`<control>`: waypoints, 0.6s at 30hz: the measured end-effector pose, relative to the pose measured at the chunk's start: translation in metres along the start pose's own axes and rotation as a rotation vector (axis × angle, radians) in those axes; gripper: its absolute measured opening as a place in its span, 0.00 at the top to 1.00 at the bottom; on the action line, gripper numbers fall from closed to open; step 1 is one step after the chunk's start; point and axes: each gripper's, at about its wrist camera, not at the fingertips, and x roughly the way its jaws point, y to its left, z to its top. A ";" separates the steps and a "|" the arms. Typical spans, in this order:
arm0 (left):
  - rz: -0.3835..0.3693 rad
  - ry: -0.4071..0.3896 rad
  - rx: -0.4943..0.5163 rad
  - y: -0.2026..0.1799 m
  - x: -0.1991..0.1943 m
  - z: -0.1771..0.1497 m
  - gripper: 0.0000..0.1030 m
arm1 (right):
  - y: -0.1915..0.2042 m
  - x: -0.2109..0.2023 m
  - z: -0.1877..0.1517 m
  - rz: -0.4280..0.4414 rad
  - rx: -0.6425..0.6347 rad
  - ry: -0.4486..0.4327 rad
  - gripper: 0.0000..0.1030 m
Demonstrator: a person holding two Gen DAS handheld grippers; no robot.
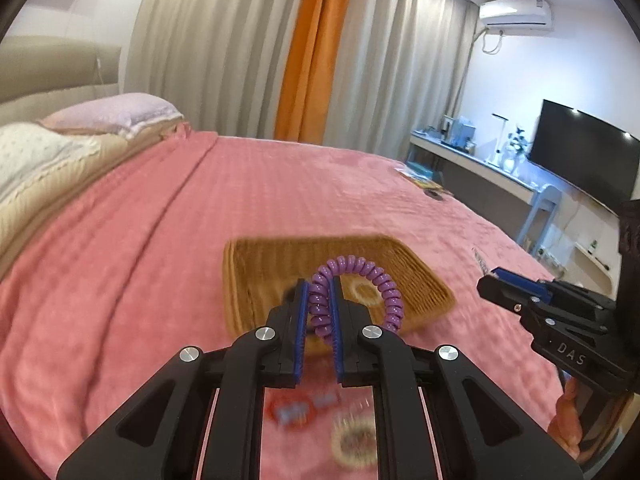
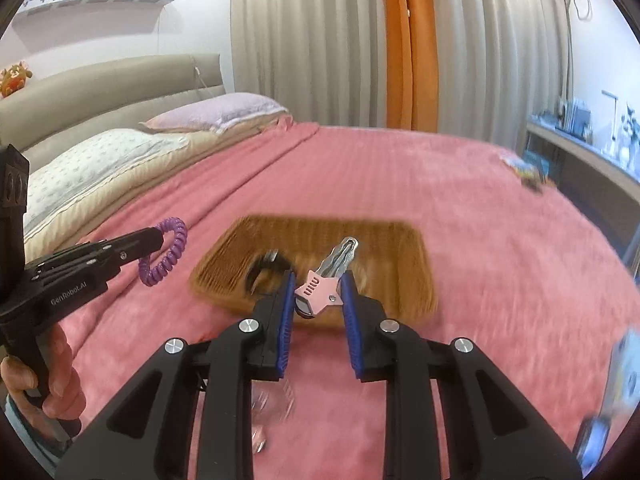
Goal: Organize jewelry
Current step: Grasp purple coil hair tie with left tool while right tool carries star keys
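Observation:
My left gripper [image 1: 319,285] is shut on a purple spiral coil band [image 1: 360,266], whose loop arcs up and to the right of the fingers. It hangs above the near edge of a woven wicker tray [image 1: 256,264] on the pink bedspread. My right gripper [image 2: 319,278] is shut on a pink hair clip [image 2: 316,288] with a silver metal prong, held above the same tray [image 2: 384,248]. Each gripper shows in the other's view: the right one [image 1: 492,282] at the right, the left one [image 2: 158,238] with the coil band [image 2: 170,252] at the left.
The tray holds a pale ring-shaped scrunchie [image 1: 365,292] and a black hair tie [image 2: 264,272]. On the bedspread lie a red item [image 1: 292,410], a fluffy beige scrunchie [image 1: 354,440] and a clear comb clip [image 2: 276,404]. Pillows [image 2: 100,152] lie left; a desk [image 1: 472,164] stands right.

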 end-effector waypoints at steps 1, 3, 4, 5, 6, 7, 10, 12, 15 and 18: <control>0.003 0.006 -0.003 0.000 0.010 0.005 0.91 | -0.002 0.007 0.006 0.004 0.001 0.002 0.80; 0.014 0.019 -0.006 0.001 0.033 0.014 0.92 | -0.010 0.031 0.020 0.020 0.011 0.023 0.80; 0.022 0.030 -0.007 0.002 0.047 0.017 0.91 | -0.014 0.045 0.025 0.022 0.018 0.039 0.80; 0.025 0.036 -0.007 0.002 0.054 0.018 0.92 | -0.018 0.056 0.027 0.030 0.026 0.055 0.80; 0.028 0.054 -0.012 0.003 0.069 0.019 0.92 | -0.023 0.071 0.029 0.039 0.036 0.077 0.80; 0.027 0.075 -0.019 0.004 0.082 0.019 0.91 | -0.028 0.086 0.030 0.036 0.046 0.102 0.80; 0.029 0.128 -0.027 0.005 0.112 0.011 0.91 | -0.044 0.124 0.027 0.024 0.070 0.168 0.80; 0.026 0.168 -0.031 0.006 0.129 0.002 0.91 | -0.050 0.143 0.023 0.024 0.084 0.207 0.80; 0.024 0.215 -0.016 0.005 0.144 -0.011 0.91 | -0.058 0.172 0.014 0.033 0.101 0.281 0.80; 0.030 0.230 0.007 0.002 0.149 -0.014 0.91 | -0.059 0.187 0.006 0.029 0.105 0.322 0.80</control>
